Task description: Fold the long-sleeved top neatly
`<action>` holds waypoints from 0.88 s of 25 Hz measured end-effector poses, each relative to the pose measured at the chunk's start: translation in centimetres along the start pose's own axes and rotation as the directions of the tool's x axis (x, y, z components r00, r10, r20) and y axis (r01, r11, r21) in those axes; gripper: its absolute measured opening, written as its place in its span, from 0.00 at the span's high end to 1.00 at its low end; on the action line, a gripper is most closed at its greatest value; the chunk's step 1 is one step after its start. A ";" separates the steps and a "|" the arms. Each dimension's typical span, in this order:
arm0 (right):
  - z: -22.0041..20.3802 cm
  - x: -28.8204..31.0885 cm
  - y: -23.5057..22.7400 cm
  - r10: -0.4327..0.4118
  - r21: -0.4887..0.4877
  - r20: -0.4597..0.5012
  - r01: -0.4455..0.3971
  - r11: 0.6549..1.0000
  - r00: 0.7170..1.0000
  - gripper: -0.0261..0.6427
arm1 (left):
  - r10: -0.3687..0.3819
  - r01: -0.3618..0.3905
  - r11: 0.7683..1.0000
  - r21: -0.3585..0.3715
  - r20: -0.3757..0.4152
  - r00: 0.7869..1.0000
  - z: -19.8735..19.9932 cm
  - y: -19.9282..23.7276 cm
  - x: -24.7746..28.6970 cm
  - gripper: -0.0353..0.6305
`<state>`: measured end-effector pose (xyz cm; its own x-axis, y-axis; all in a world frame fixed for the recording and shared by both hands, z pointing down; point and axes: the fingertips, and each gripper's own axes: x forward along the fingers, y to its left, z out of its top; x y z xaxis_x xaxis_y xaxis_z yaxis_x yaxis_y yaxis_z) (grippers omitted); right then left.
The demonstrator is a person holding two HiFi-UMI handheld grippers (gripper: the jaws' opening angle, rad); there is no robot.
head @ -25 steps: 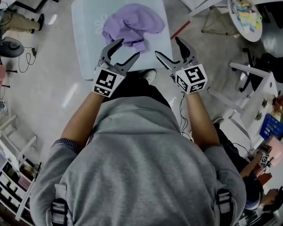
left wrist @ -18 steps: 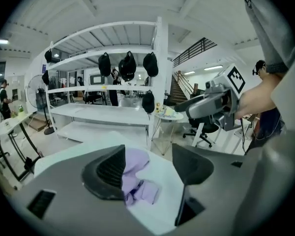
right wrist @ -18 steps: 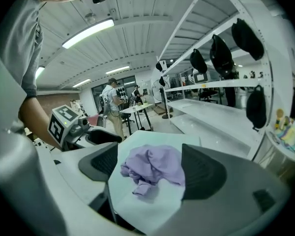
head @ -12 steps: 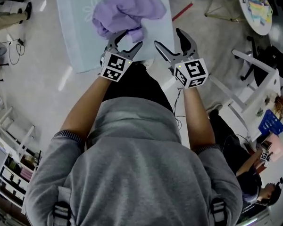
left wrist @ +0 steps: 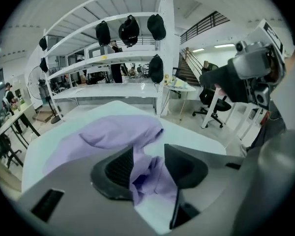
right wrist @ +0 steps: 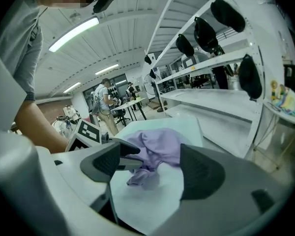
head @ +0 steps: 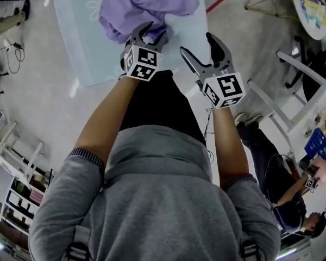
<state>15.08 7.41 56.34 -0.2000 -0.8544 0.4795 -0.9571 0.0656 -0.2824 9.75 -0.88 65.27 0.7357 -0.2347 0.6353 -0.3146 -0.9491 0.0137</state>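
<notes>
A crumpled purple long-sleeved top (head: 146, 4) lies on a pale table (head: 76, 31) in front of me. My left gripper (head: 154, 32) is down at the top's near edge. Its jaws are closing, with a bunched fold of purple cloth (left wrist: 150, 173) in the gap between them; the pads do not clearly pinch it. My right gripper (head: 196, 45) hovers over the table's near right edge, beside the left one. Its jaws are closing slightly but stand wide, with nothing between them. In the right gripper view the top (right wrist: 160, 146) lies beyond the jaws on the table (right wrist: 152, 195).
White chair frames (head: 293, 102) stand to the right, and a round table with small items (head: 315, 4) at top right. A person (head: 293, 211) sits at bottom right. A low shelf unit (head: 16, 200) is at bottom left. Tall white shelves with black caps (left wrist: 130, 31) rise beyond the table.
Both grippers have come down toward the table. The left one has reached the top's near edge and its jaws have narrowed around a fold. The right stays open beside it.
</notes>
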 end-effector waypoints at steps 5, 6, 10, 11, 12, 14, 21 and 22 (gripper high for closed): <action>-1.7 0.0 -0.5 -0.014 0.030 -0.023 0.015 0.999 1.000 0.39 | 0.036 -0.031 0.997 0.071 -0.077 0.996 -2.1 0.4 2.4 0.62; -1.9 0.0 -0.6 -0.016 0.035 -0.026 0.017 0.999 1.000 0.39 | 0.042 -0.035 0.996 0.076 -0.090 0.995 -2.6 0.7 2.7 0.62; -2.7 0.0 -0.7 -0.020 0.045 -0.033 0.022 0.999 0.999 0.39 | 0.087 -0.076 0.993 0.093 -0.119 0.989 -3.7 1.9 3.1 0.71; -2.8 0.0 -0.7 -0.022 0.047 -0.035 0.024 0.999 0.999 0.39 | 0.099 -0.088 0.992 0.095 -0.118 0.988 -3.8 2.2 3.1 0.74; -2.8 0.0 -0.8 -0.024 0.050 -0.038 0.026 0.998 0.999 0.39 | 0.108 -0.098 0.991 0.094 -0.115 0.987 -3.8 2.5 3.1 0.77; -2.8 -0.1 -1.0 -0.028 0.052 -0.041 0.030 0.998 0.999 0.39 | 0.120 -0.111 0.990 0.085 -0.110 0.987 -3.7 2.9 3.0 0.85; -1.0 0.0 -0.4 -0.023 0.026 -0.024 0.024 0.999 0.999 0.39 | 0.089 -0.090 0.995 -0.049 -0.028 0.996 -0.6 4.3 -0.5 0.88; -0.6 0.0 -0.2 -0.020 0.017 -0.020 0.021 1.000 1.000 0.39 | 0.086 -0.087 0.994 -0.063 -0.012 0.996 0.3 4.5 -1.4 0.88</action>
<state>15.12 7.69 56.83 -0.1849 -0.8448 0.5021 -0.9572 0.0390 -0.2868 7.46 -4.86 64.17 0.6988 -0.3129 0.6433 -0.4140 -0.9102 0.0070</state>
